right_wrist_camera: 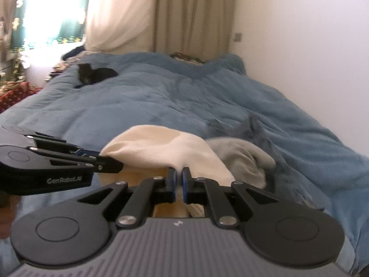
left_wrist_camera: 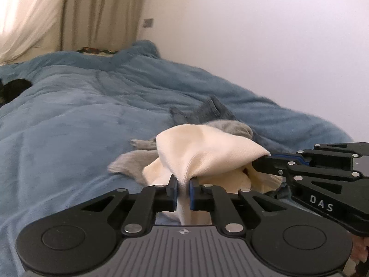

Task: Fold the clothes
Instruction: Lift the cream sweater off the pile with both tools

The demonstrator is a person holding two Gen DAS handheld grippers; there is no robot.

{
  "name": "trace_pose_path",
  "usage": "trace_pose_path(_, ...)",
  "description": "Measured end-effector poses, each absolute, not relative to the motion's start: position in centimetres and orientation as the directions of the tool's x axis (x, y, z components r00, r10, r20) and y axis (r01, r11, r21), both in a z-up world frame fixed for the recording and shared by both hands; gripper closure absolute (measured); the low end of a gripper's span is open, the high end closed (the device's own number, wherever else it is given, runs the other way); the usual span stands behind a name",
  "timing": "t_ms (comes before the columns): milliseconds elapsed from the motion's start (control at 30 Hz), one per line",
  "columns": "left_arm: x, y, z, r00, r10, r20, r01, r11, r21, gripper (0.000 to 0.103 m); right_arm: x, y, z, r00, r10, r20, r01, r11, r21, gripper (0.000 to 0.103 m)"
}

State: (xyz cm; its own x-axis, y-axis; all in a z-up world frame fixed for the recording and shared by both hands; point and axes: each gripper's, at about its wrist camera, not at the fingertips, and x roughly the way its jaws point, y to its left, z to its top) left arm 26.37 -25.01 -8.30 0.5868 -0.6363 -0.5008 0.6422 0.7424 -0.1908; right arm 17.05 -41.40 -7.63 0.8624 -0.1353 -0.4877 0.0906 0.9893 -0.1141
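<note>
A cream garment (left_wrist_camera: 203, 147) hangs stretched between both grippers above a small pile of clothes on the bed. In the left wrist view my left gripper (left_wrist_camera: 183, 184) is shut on one bunched edge of it. My right gripper (left_wrist_camera: 263, 159) comes in from the right and pinches the opposite corner. From the right wrist view the right gripper (right_wrist_camera: 179, 177) is shut on the cream garment (right_wrist_camera: 156, 145), with the left gripper (right_wrist_camera: 113, 161) clamped on its left corner. A light grey garment (right_wrist_camera: 242, 157) lies beneath and behind, also visible as grey garment (left_wrist_camera: 233, 127).
A blue plush blanket (right_wrist_camera: 184, 101) covers the whole bed. A dark grey-blue piece of clothing (left_wrist_camera: 207, 110) lies behind the pile. A black shape (right_wrist_camera: 94, 73) rests at the far left of the bed. A white wall (right_wrist_camera: 299, 46) runs along the right side, with curtains (right_wrist_camera: 191, 11) at the head.
</note>
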Motion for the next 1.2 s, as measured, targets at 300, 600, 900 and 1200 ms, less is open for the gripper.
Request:
trace_pose_path(300,23.1,-15.0,-5.7,0.677,-0.584,-0.448,0.549,0.806,-0.221,0.095,15.1,-32.4,-2.8,0.907,0.016,-0.420,-0.066,0.992,-0.106,0.098)
trace_pose_path(600,19.2,-3.8,-3.3,0.788,-0.488,-0.376,0.394,0.868,-0.302,0.096,12.7,-19.9,0.7,0.895,0.223,-0.386,-0.270,0.960,-0.073,0.098)
trace_pose_path(900,16.5,4.4,-3.9,0.858,-0.306,-0.412,0.191,0.936,-0.296,0.096,12.5,-8.5,-0.3,0.807,0.390,-0.444,-0.440,0.898,-0.009,0.098)
trace_pose_path(1200,15.9,7.9,-9.6,0.785,-0.278,-0.554,0.072,0.928,-0.365,0.088,12.9,-5.3,-5.4,0.713,0.435,-0.550,-0.476,0.876,0.077,0.088)
